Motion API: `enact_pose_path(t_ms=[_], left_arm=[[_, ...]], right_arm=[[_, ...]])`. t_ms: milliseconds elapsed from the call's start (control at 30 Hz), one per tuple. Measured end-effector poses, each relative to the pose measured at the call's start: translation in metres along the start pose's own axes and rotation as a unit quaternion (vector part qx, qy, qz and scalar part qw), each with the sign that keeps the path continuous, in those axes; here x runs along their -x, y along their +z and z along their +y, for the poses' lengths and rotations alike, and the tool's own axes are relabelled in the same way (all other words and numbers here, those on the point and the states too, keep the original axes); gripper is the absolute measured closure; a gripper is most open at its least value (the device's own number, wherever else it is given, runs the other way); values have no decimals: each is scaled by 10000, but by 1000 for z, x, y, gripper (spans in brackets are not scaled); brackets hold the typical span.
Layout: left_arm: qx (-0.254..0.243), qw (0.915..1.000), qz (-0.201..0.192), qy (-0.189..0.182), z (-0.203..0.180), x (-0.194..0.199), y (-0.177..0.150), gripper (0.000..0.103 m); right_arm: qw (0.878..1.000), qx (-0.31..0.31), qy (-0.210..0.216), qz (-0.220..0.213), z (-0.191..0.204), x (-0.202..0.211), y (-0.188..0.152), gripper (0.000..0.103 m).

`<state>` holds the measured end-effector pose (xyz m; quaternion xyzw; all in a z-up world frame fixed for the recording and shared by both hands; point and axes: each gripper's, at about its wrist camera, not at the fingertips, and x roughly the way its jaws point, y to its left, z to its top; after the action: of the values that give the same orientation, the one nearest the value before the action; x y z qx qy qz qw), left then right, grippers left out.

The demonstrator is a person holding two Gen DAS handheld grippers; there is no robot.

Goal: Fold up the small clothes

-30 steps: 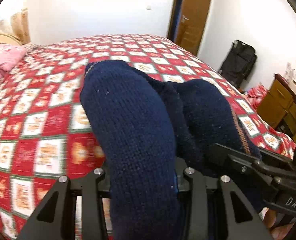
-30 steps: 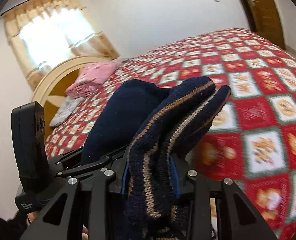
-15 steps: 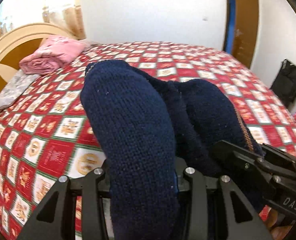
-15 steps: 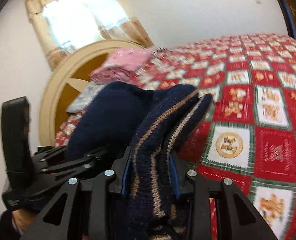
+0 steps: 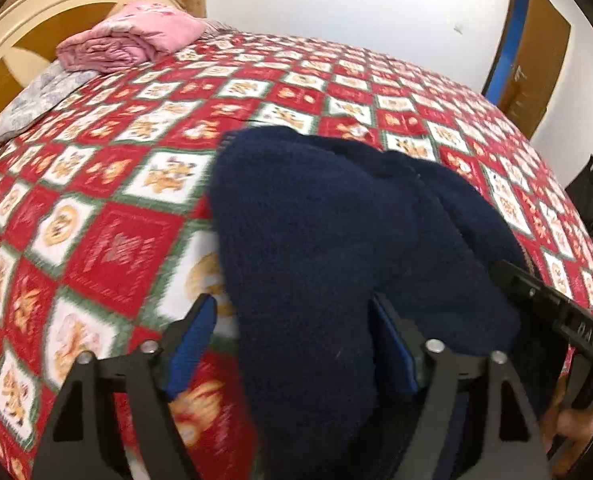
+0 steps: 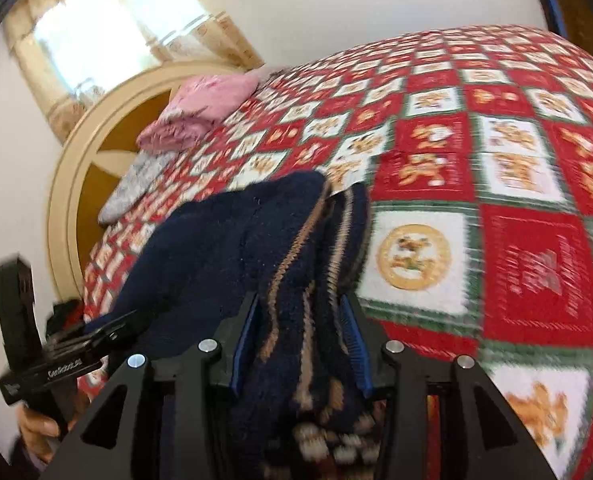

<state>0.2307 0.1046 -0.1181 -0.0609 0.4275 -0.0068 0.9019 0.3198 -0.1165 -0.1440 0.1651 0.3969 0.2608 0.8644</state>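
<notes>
Right gripper (image 6: 300, 344): jaws just opening, navy striped knit garment (image 6: 296, 248) between blue pads.
Left gripper (image 6: 108, 332): lower left, beside the garment.
Bed: red-and-white patterned bedspread (image 6: 536, 264), folded pink cloth (image 6: 204, 112).

Two wrist fisheye views, both angled down across the same bed (image 5: 144, 184).

Left view: set just behind the left gripper (image 5: 296, 344), close over the navy knit garment (image 5: 316, 240), facing across the quilt toward the headboard (image 5: 36, 12) at upper left and the door (image 5: 536, 56) at upper right. Right view: set just behind the right gripper (image 6: 302, 344), equally close, facing toward the headboard (image 6: 76, 184) and curtained window (image 6: 108, 20) at left. Shared by both: garment (image 6: 224, 252), quilt, pink folded cloth (image 5: 136, 36) (image 6: 204, 112), grey pillow (image 5: 36, 104). Each gripper visible at the edge of the other view.
</notes>
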Motion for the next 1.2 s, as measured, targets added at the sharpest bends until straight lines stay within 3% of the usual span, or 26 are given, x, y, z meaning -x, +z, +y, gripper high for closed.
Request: enact_pose_path(t_ms=[100,233,333,467,600,700,767,833,967,1033,1200], left_arm=[[217,9996,-170,29,17,19,-6,15],[266,9995,-129,-99,16,30,-22,15],[232,9996,-36,-187,7,28,-36,15],[178,9993,220,-262,-5,19,-51,15],[191,9992,327,-109,-14,12,-59,15],[150,9990,317,-267,-19,11,-61,39],[62,9995,259,-177,-23,14,-61,48],[-66,9997,202,-139,-28,21,-60,62],[-150,9998,56,-103,-23,40,-53,67],[-91,9997,117,-172,-17,42,-52,68],[-232,9995,223,7,-19,29,-63,66]], right_arm=[[9996,-19,-137,-259,3,30,-10,60],[9981,465,-213,-349,24,54,-38,60],[9980,560,-276,-108,27,49,-55,60],[9994,118,-189,247,10,30,-71,60],[9996,-131,-57,256,4,24,-77,60],[9978,-440,159,469,1,22,-76,60],[9938,-726,516,672,5,22,-79,60],[9896,-795,829,863,16,21,-85,60],[9950,-499,410,758,24,22,-90,64],[9941,-684,467,698,11,24,-91,66],[9970,-343,241,654,11,30,-93,67]])
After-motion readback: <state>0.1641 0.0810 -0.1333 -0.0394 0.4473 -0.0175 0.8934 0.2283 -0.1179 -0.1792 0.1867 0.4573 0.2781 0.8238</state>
